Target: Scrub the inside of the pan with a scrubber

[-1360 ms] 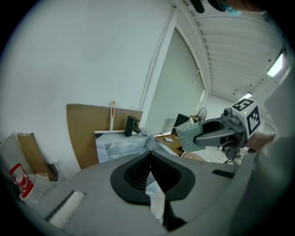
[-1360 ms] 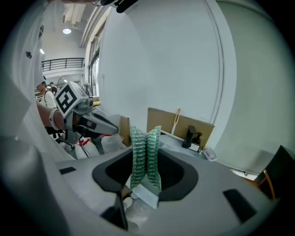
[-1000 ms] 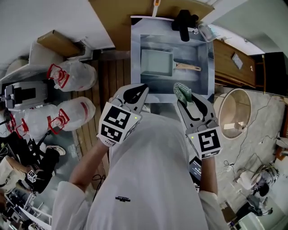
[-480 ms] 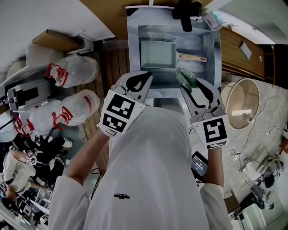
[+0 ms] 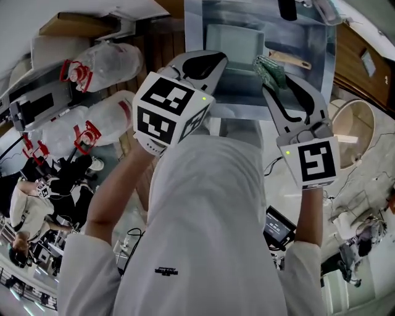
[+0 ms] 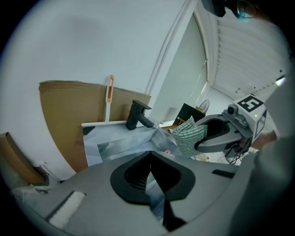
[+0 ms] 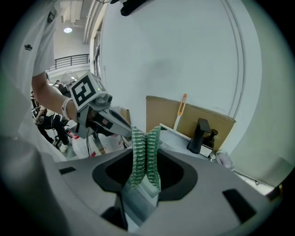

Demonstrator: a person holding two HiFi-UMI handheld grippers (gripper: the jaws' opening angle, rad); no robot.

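Since a second ago the pan (image 5: 233,43) has drifted up to the top edge of the head view, but it lies in the same spot on the floor of the sink (image 5: 194,62), wooden handle out to the right, so I'd say the person is leaning in rather than the pan moving. Both grippers now loom bigger and reach out over the sink's near edge. The green scrubber (image 5: 270,71) is folded double and pinched tight in the right gripper (image 5: 271,83); it hangs in the air near the pan handle, not touching the pan yet. The left gripper (image 5: 210,58) has its jaws pressed together on nothing, pointing at the sink's near left side. So scrubbing hasn't started, this looks like the approach, and the left one would probably need to open up if it's going to steady the pan. As for writing: nothing readable. Only the black-and-white square markers on the gripper cubes, a tiny dark print on the white shirt that's too small to read, and no brand visible on the pan, the scrubber or the black faucet (image 5: 287,7).
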